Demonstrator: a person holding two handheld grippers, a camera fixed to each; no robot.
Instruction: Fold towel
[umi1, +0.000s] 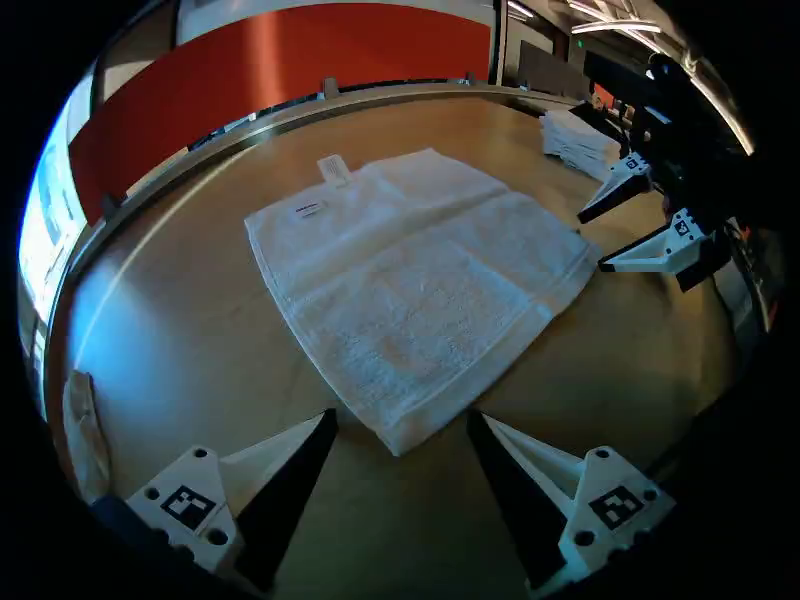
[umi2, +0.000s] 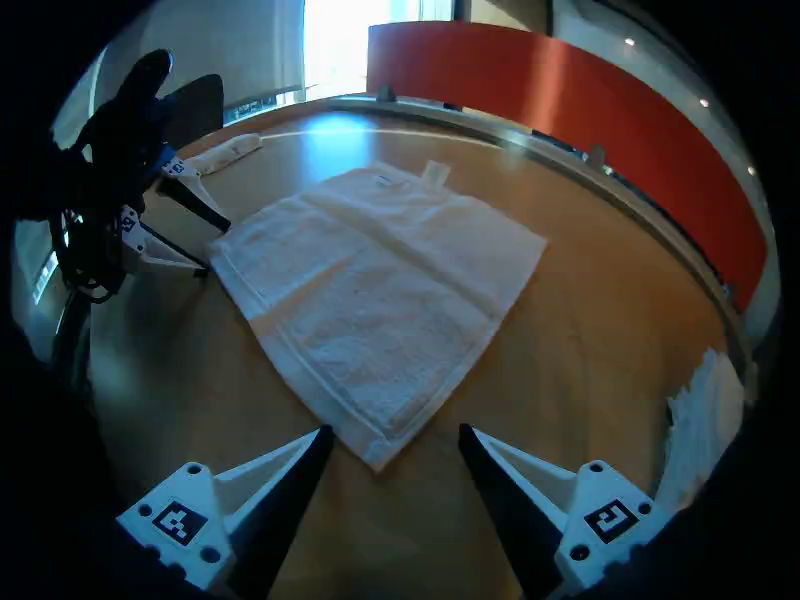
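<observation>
Left claw (umi1: 400, 416): released, fingers spread wide, a towel corner lying just between the tips.
Right claw (umi2: 393, 431): likewise released, poised at another corner.
Towel (umi1: 420, 290): flat on the wooden table (umi1: 180, 340), between both claws.
Progress: probably early; nothing is gripped, and the main folds seem left to do.

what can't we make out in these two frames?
Tag print: too small, both views.
Stack: count unclear; right gripper covers part in left gripper view, edge cuts it in right gripper view.
Cloth: cut by the edge, left gripper view.
Left gripper: rear lost in backlit shadow, right gripper view.
</observation>
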